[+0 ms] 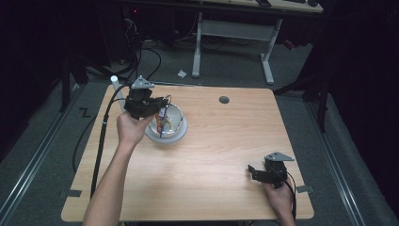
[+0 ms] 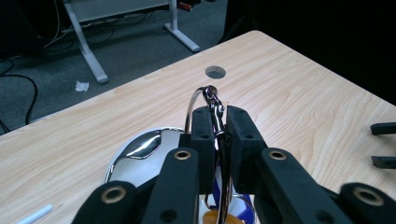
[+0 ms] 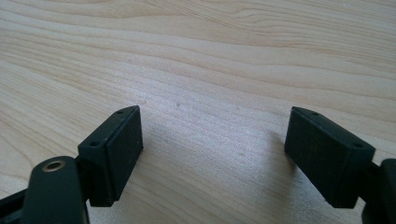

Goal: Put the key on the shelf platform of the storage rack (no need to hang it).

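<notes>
Keyring [image 2: 215, 105], a metal ring with small colourful charms hanging from it, is pinched between the closed jaws of the left hand-held gripper [image 2: 217, 122] and hangs over a shiny metal bowl [image 1: 178, 123] at the far left of the table [image 1: 221, 155]. The bowl sits on a pale round base. The right hand-held gripper [image 3: 212, 147] rests low at the near right of the table, well apart from the bowl, its jaws spread wide with nothing between them. A white tube [image 1: 114, 84] stands at the table's far-left edge.
</notes>
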`<state>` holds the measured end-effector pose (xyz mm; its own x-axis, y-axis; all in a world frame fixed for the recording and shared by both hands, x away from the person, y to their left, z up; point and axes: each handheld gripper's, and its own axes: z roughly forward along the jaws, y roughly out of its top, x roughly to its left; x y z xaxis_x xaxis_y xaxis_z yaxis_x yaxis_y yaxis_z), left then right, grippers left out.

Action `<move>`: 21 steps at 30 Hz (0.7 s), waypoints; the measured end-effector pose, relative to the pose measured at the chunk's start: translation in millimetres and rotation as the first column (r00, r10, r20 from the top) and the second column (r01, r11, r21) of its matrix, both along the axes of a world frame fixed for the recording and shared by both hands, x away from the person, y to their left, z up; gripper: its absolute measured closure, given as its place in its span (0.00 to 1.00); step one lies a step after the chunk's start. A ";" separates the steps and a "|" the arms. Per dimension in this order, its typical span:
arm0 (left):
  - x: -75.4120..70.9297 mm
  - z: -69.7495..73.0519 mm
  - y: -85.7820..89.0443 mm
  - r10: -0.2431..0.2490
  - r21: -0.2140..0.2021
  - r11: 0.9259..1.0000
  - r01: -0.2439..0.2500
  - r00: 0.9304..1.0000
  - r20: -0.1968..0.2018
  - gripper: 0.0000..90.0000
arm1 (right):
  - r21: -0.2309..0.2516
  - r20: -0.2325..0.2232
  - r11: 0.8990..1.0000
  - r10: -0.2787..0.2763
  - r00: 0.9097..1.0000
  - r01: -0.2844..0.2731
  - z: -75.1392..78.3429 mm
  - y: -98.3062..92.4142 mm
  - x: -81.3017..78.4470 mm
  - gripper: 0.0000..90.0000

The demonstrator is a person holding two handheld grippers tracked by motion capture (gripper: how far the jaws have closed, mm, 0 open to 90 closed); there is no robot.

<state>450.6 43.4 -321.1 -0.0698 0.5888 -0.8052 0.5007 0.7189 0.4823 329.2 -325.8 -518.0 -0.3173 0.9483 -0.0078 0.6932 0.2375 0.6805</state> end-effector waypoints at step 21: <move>11.2 6.4 2.2 0.034 -0.016 0.999 -0.034 0.999 0.034 0.91 | 0.001 -0.001 1.000 -0.001 1.000 0.001 0.0 0.1 -0.1 0.21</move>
<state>461.8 45.7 -314.7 -0.0613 0.5743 -0.8163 0.4591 0.7424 0.4879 329.1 -325.7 -518.0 -0.3163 0.9486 -0.0068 0.6940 0.2363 0.6801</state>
